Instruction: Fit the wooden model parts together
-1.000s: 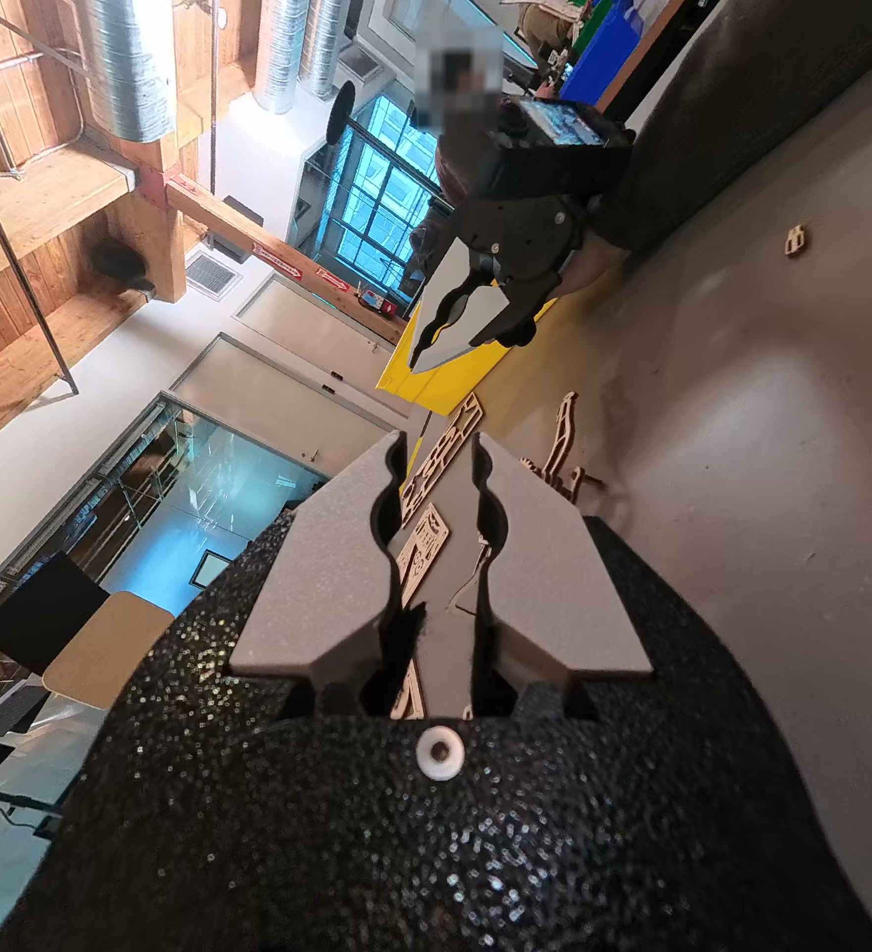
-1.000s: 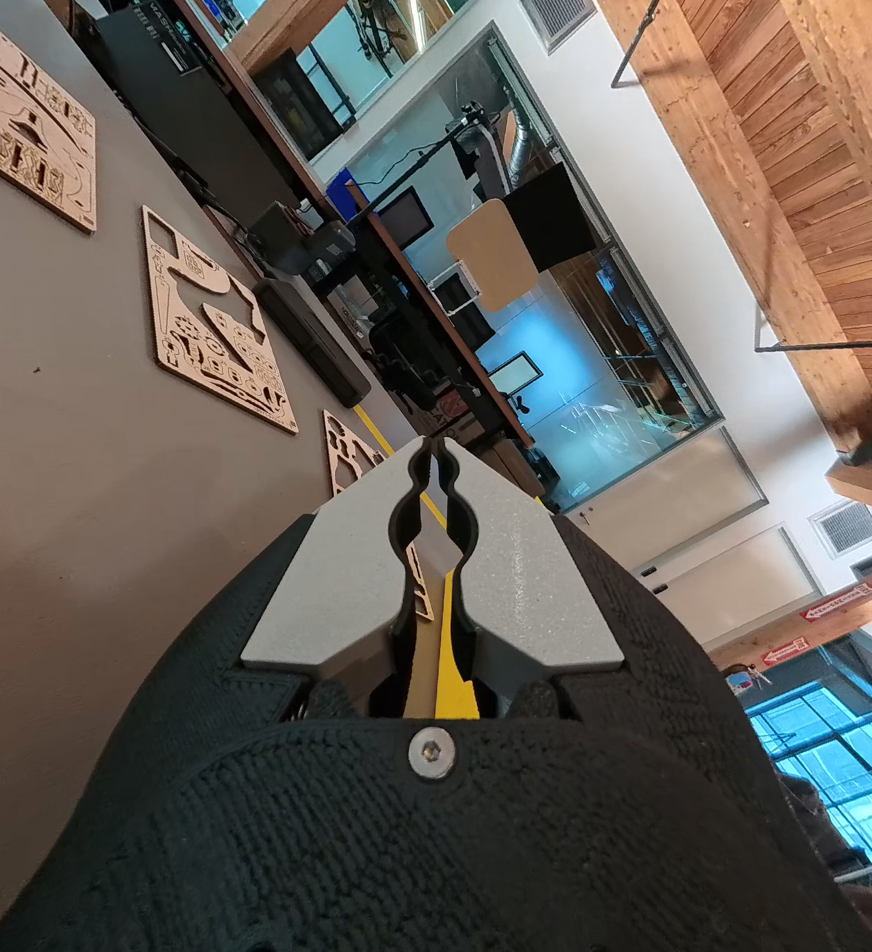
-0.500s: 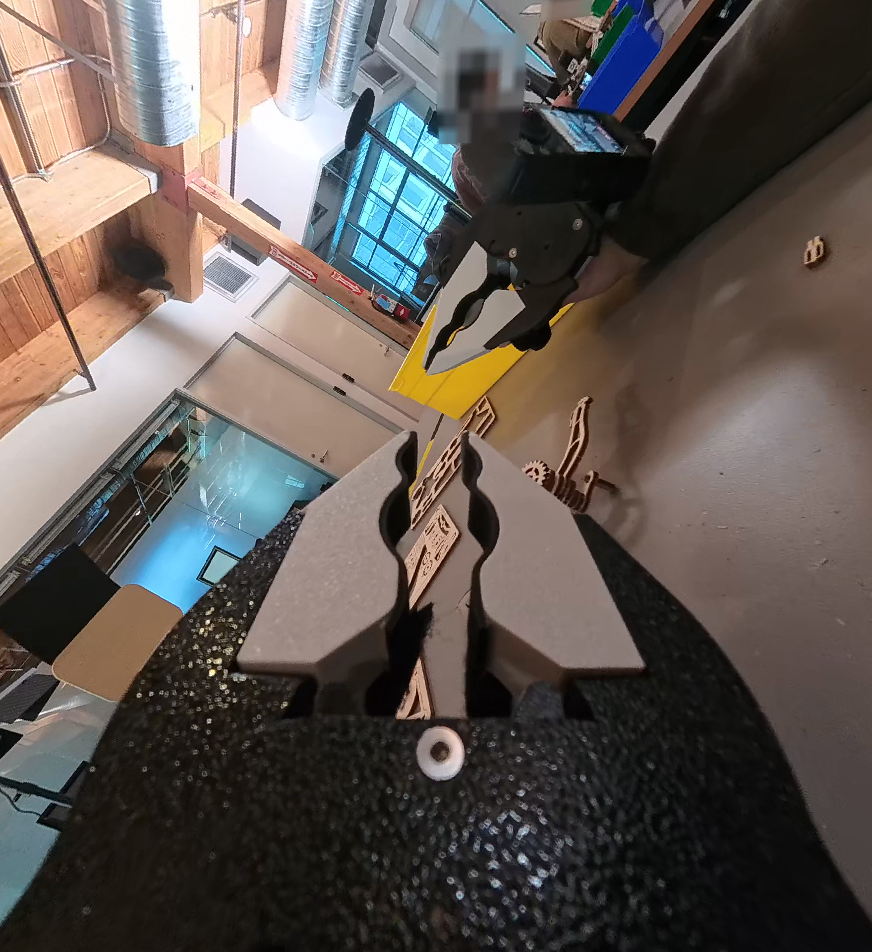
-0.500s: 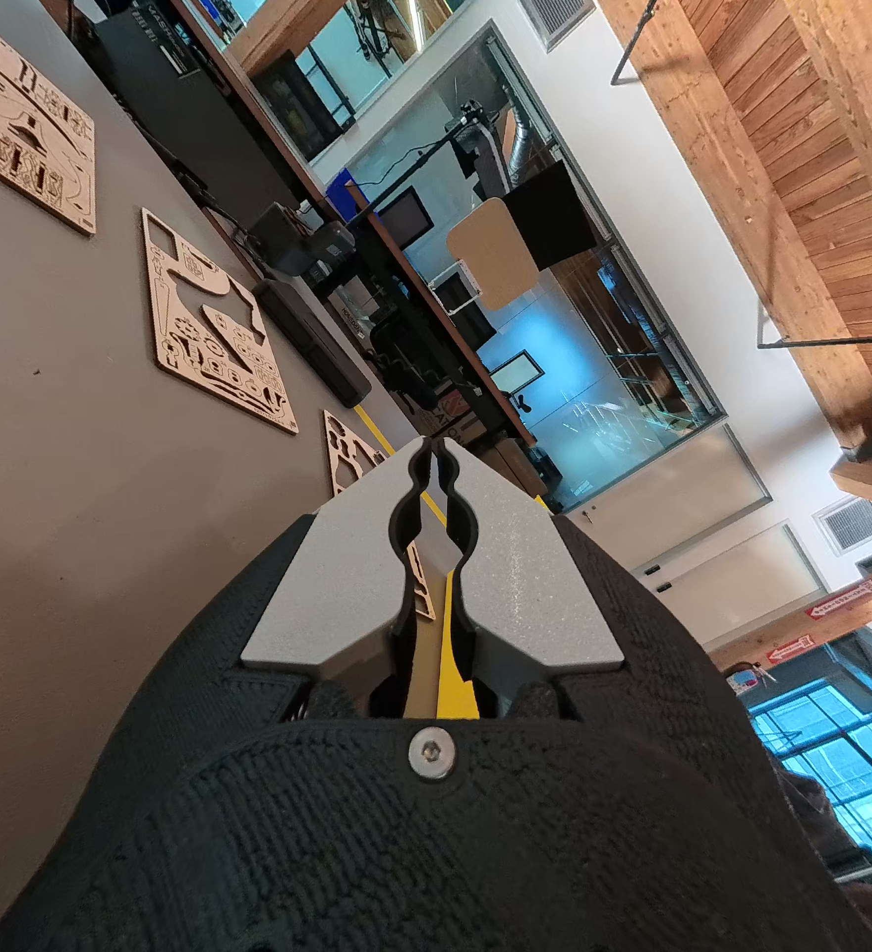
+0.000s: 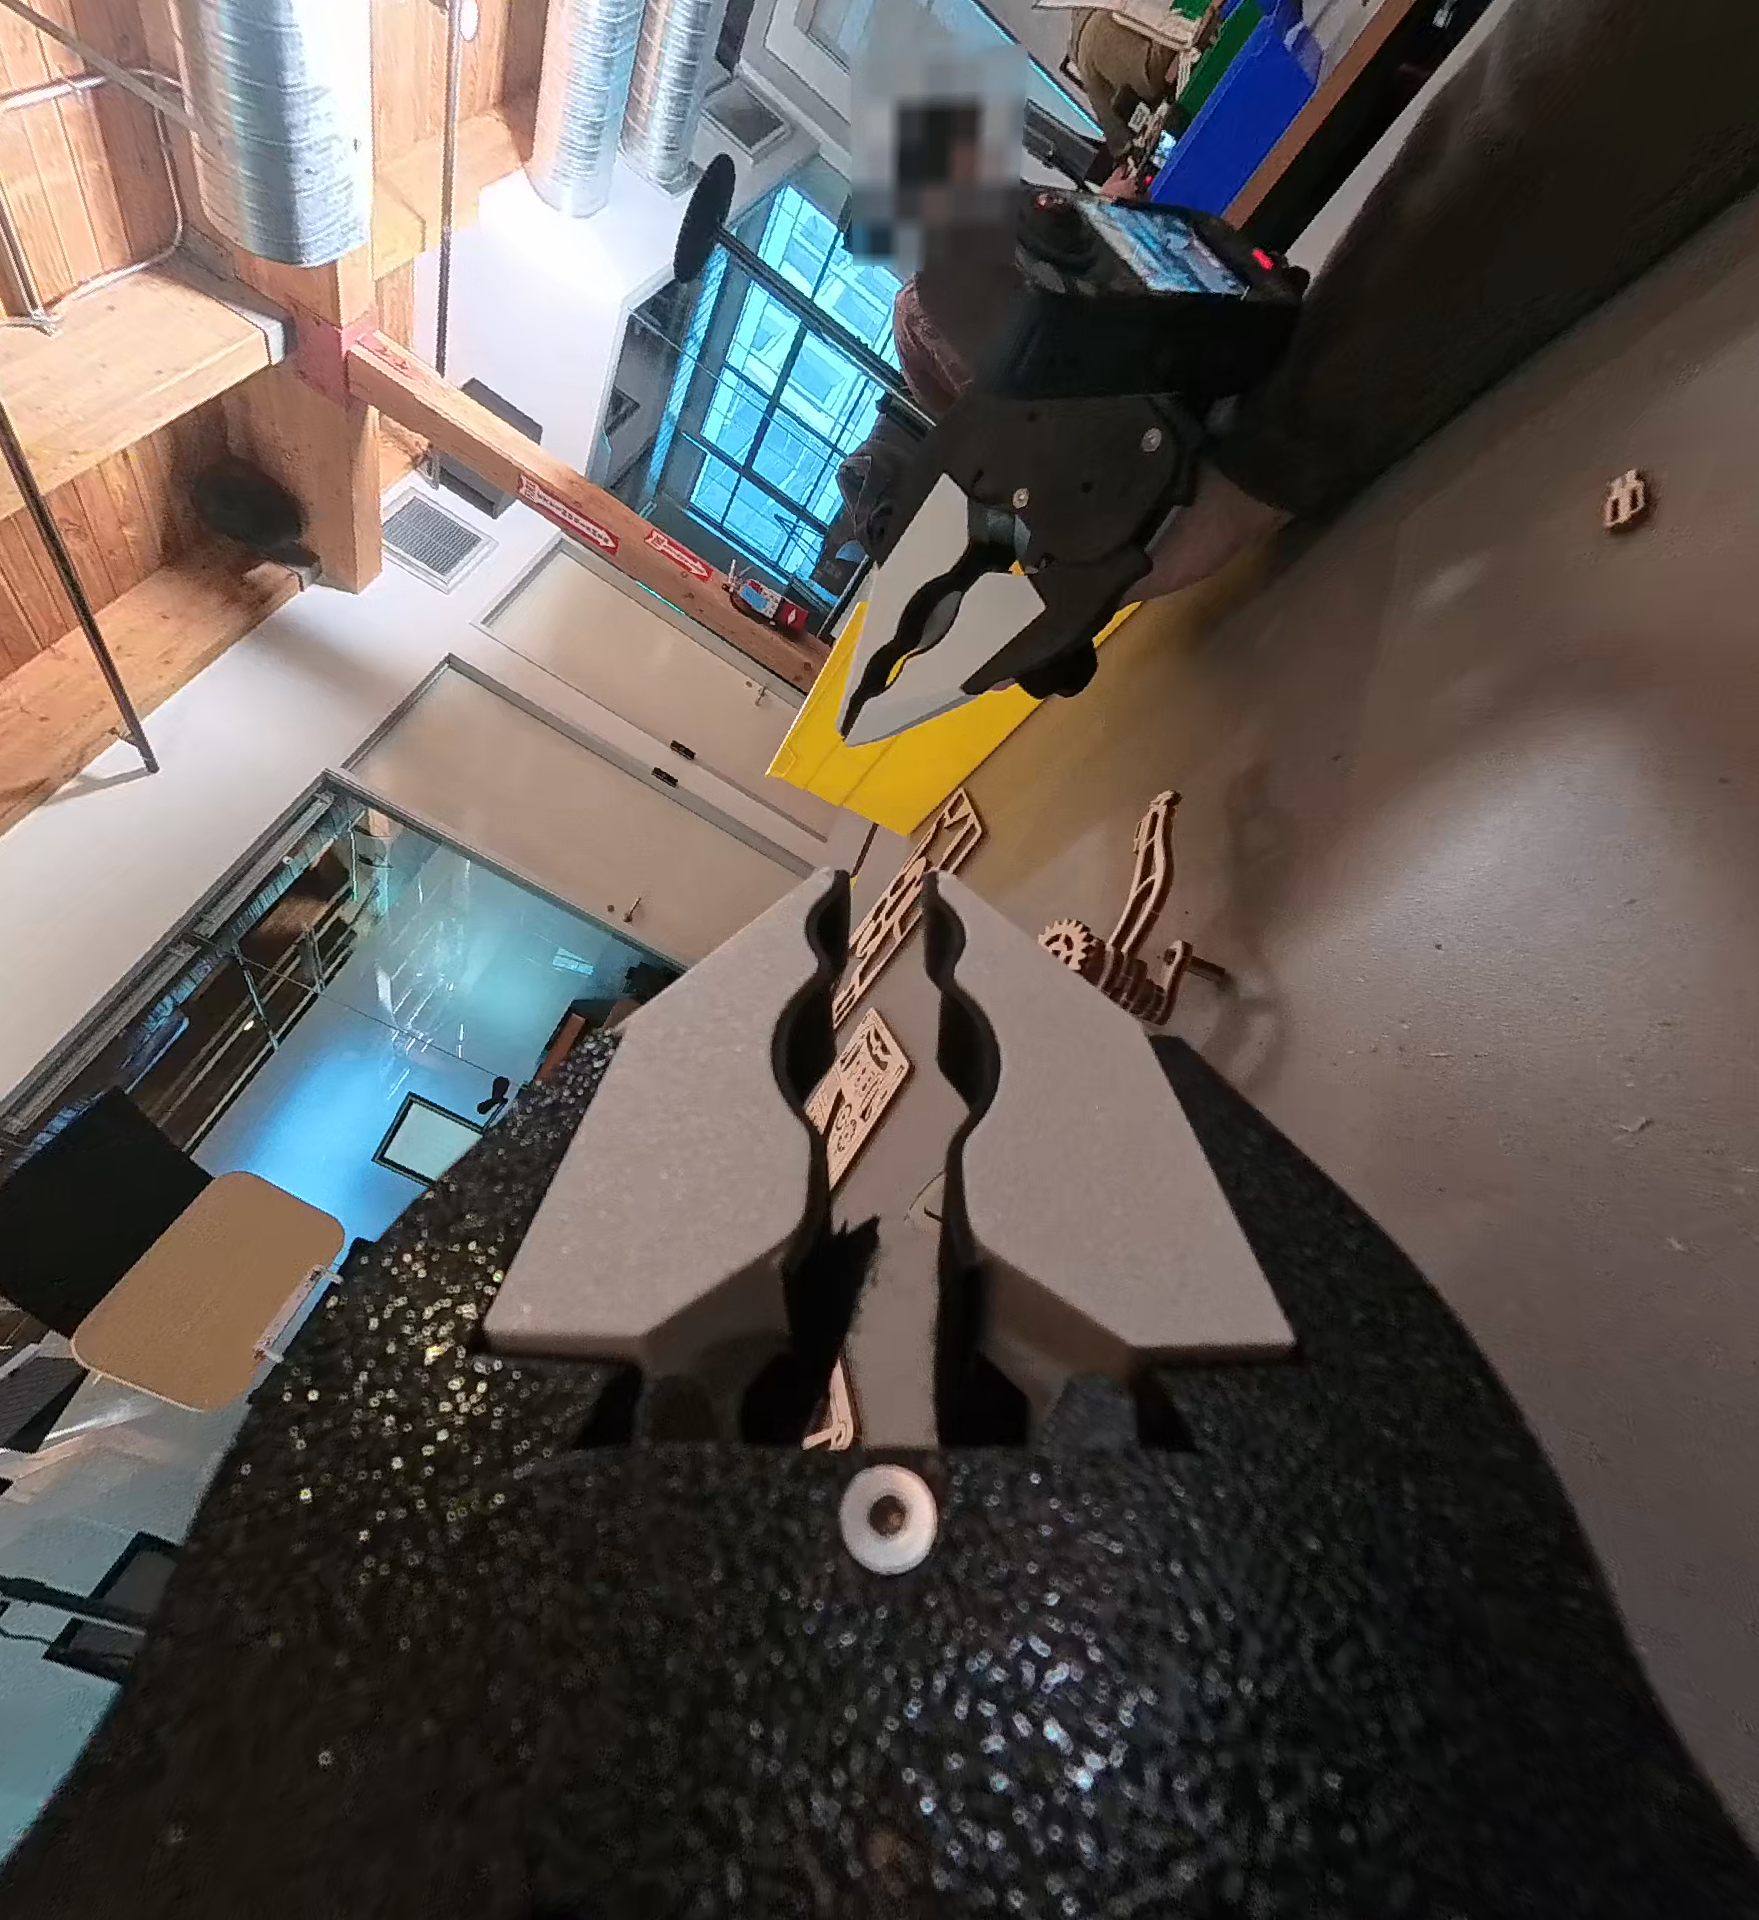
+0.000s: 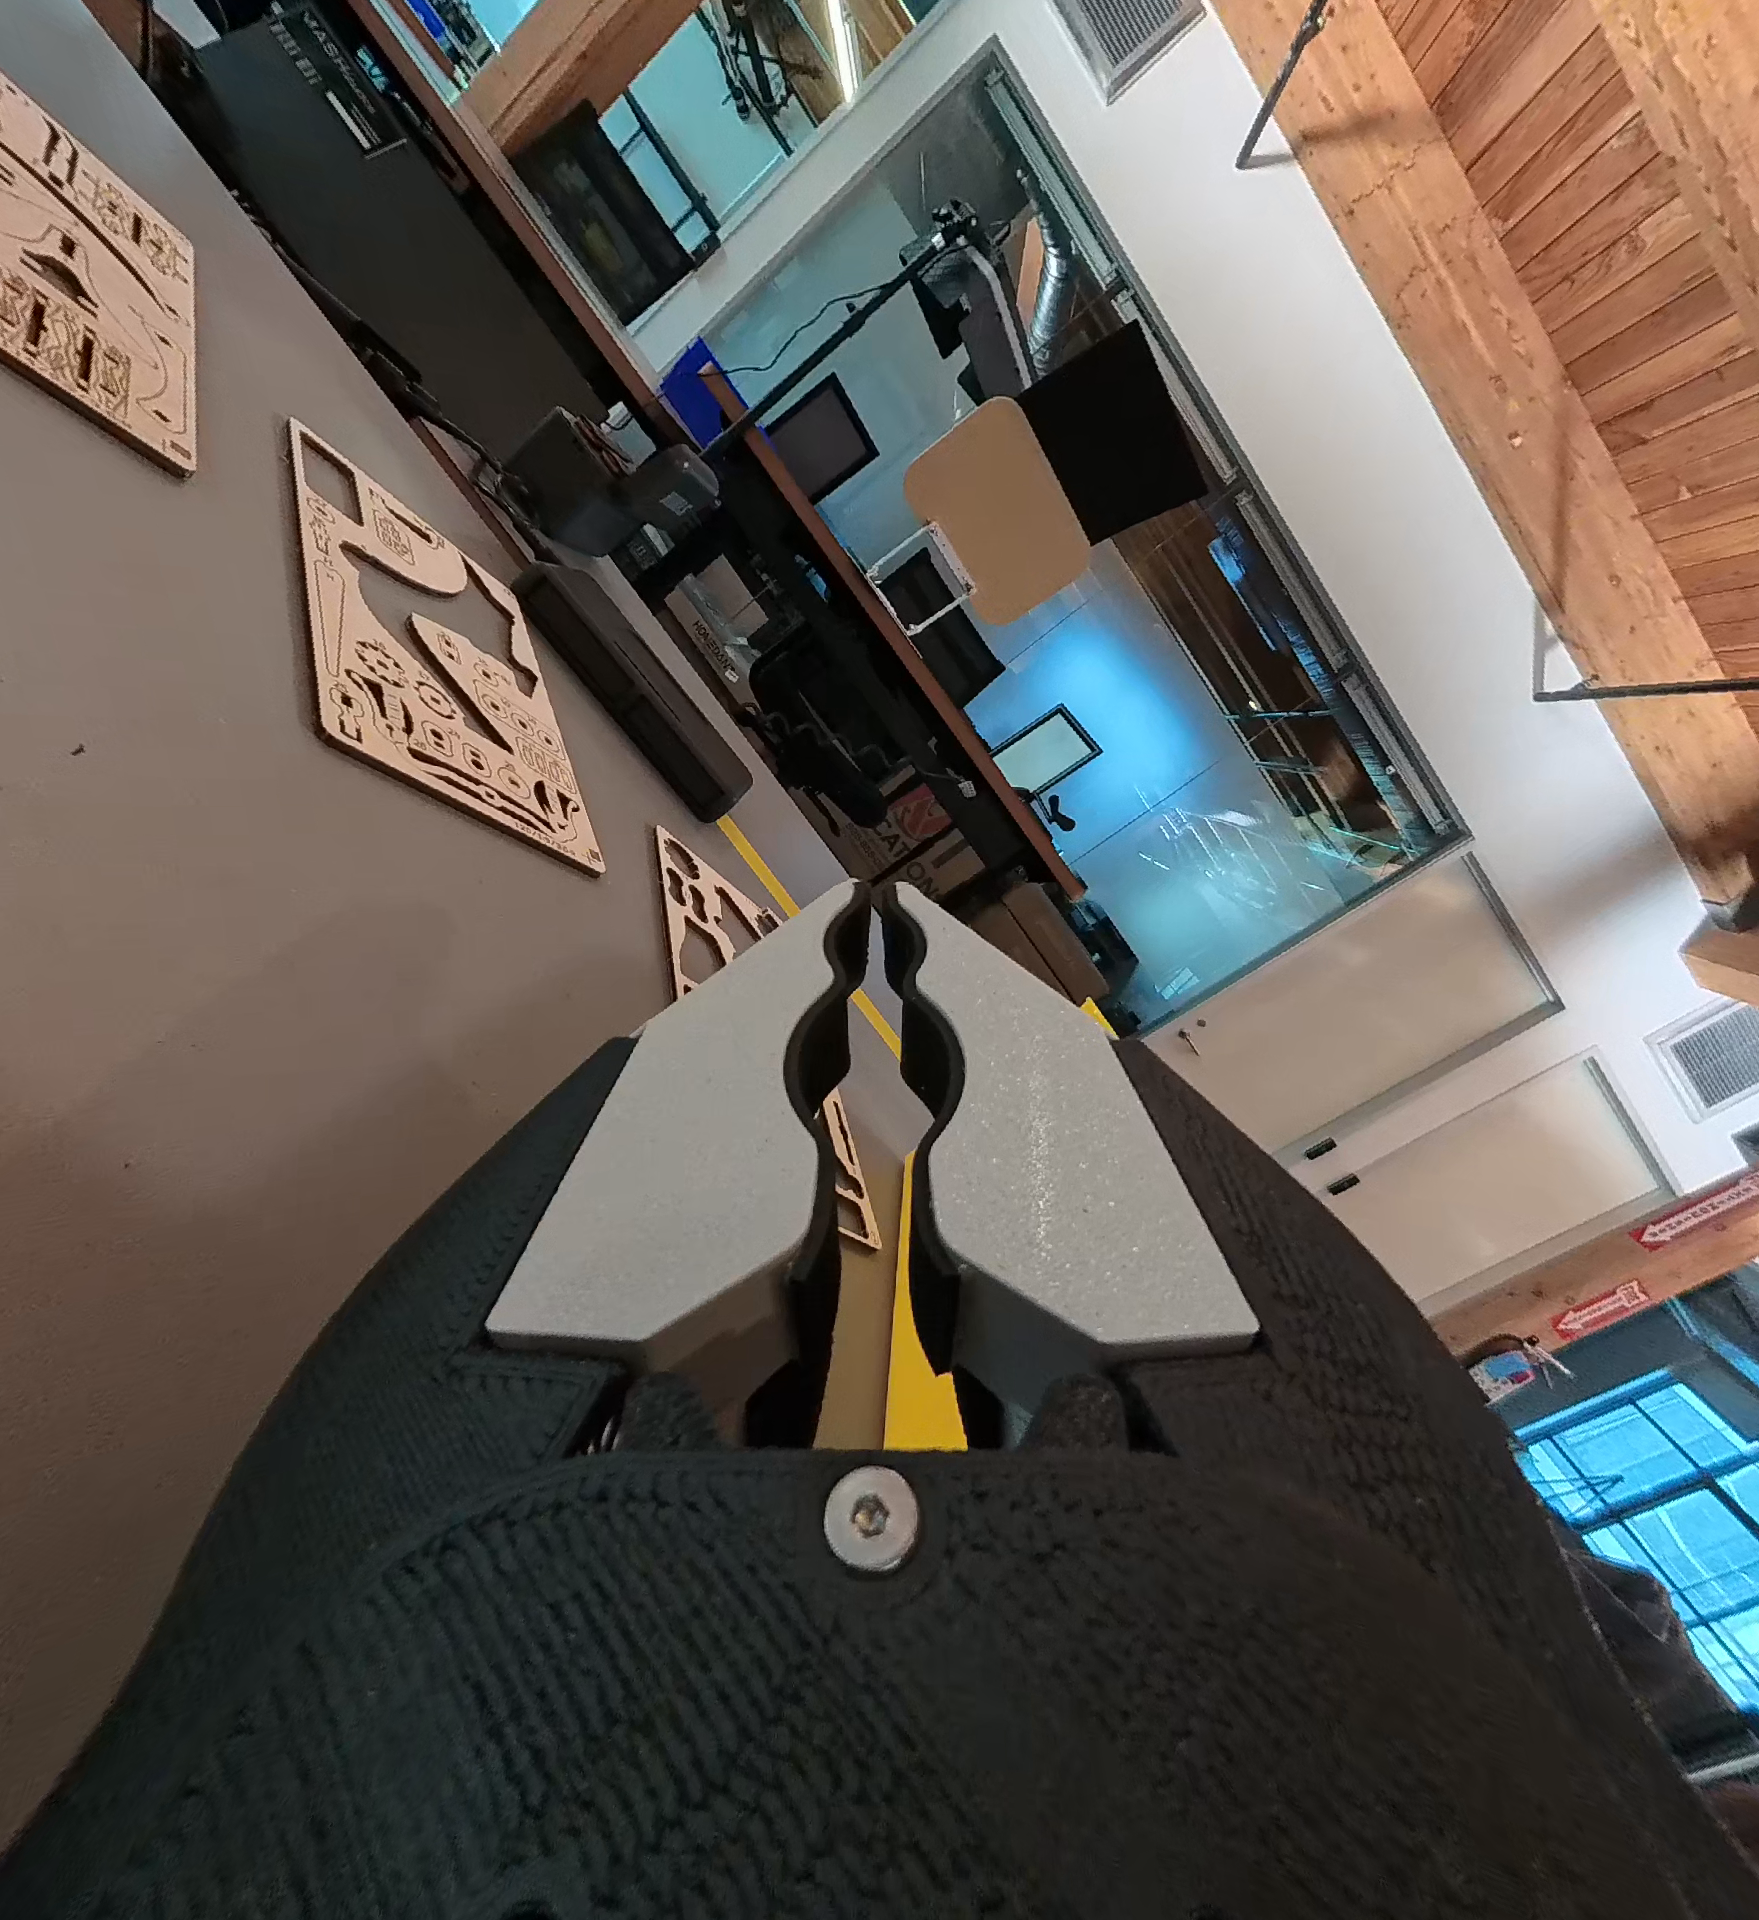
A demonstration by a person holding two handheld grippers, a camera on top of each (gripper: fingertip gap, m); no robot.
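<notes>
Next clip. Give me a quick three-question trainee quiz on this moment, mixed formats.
1. True or false: the left tool grips a wooden part.
2. The partly built wooden model lies: A) on the grey table; B) in the right tool; C) on a punched sheet.
3. Fill in: the right tool's tips are nearly ____.

Key: 1 false, its jaws are apart and empty; 2 A; 3 closed, holding nothing.

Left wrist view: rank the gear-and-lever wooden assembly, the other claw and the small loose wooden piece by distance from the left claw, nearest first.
1. Gear-and-lever wooden assembly: on the table just beyond the left claw, to its right.
2. Other claw: held above the table farther ahead, near the yellow panel.
3. Small loose wooden piece: alone on the table, far upper right.
</notes>
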